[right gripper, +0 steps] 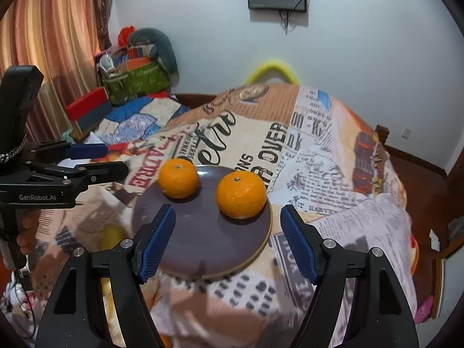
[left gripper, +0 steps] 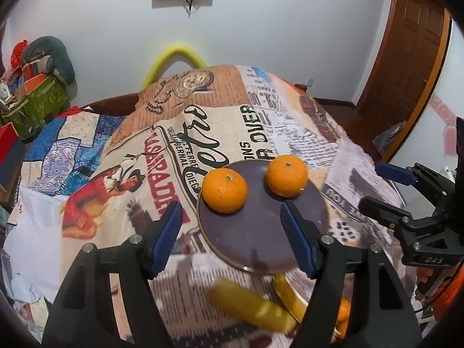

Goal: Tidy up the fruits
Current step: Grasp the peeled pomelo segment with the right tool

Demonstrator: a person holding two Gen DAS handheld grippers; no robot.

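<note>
We hold both grippers above the near side of the table, and both are spread wide with nothing between the pads. The left gripper (left gripper: 232,235) hangs over the near-left rim of the plate (left gripper: 261,232); the right gripper (right gripper: 227,239) hangs over its near-right rim.

Two oranges already sit on the plate, well apart from each other: the left orange (left gripper: 224,190) at the far-left edge and the right orange (left gripper: 286,175) at the far-right edge. So we judge the sorting is part done.

Off the plate, on the cloth (left gripper: 121,191) just near of it, lies a yellow fruit (left gripper: 249,304), blurred, probably a banana. A second yellow piece (left gripper: 288,293) touches the plate's near rim, and a bit of another orange (left gripper: 343,311) peeks out behind the left gripper's right finger.

We take the step in hand to be reaching for the next loose fruit. The next move, as we judge it, calls for lowering the left gripper toward the banana, straddling it across its narrow width, closing gently, then lifting it to the bare middle of the plate without knocking the oranges.
</note>
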